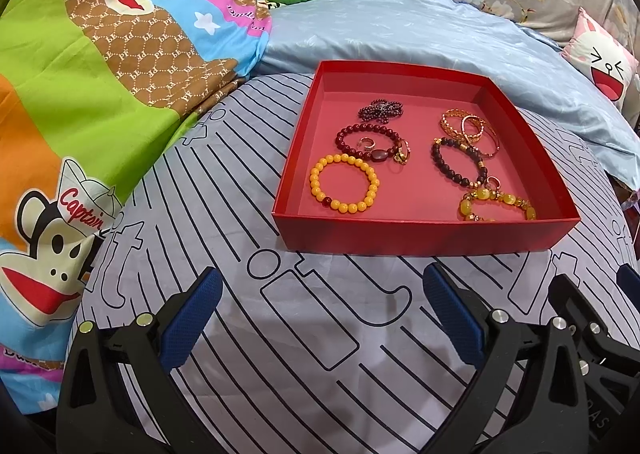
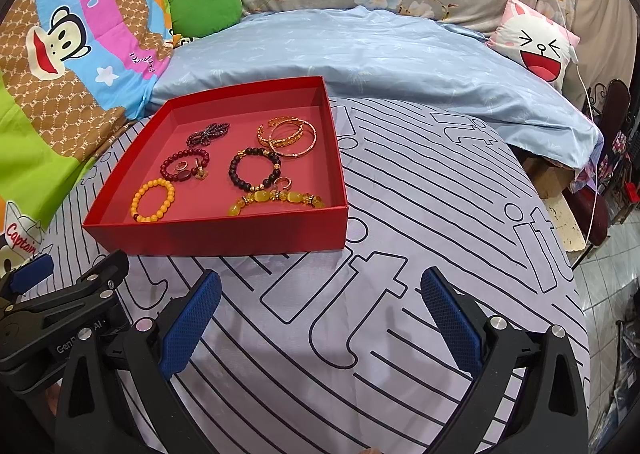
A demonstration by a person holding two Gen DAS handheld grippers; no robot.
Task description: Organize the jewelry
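Jewelry (image 1: 416, 158) in red tray (image 1: 420, 240); both grippers (image 1: 320, 318) (image 2: 318, 318) wide apart, empty.

My box (image 1: 420, 240) is sitting on the bed (image 1: 304, 334), in front of my two tools. All the bracelets (image 1: 344, 184) are lying inside it. A blanket (image 1: 400, 34) is lying behind the box, with pillows (image 2: 536, 50) sitting further back.
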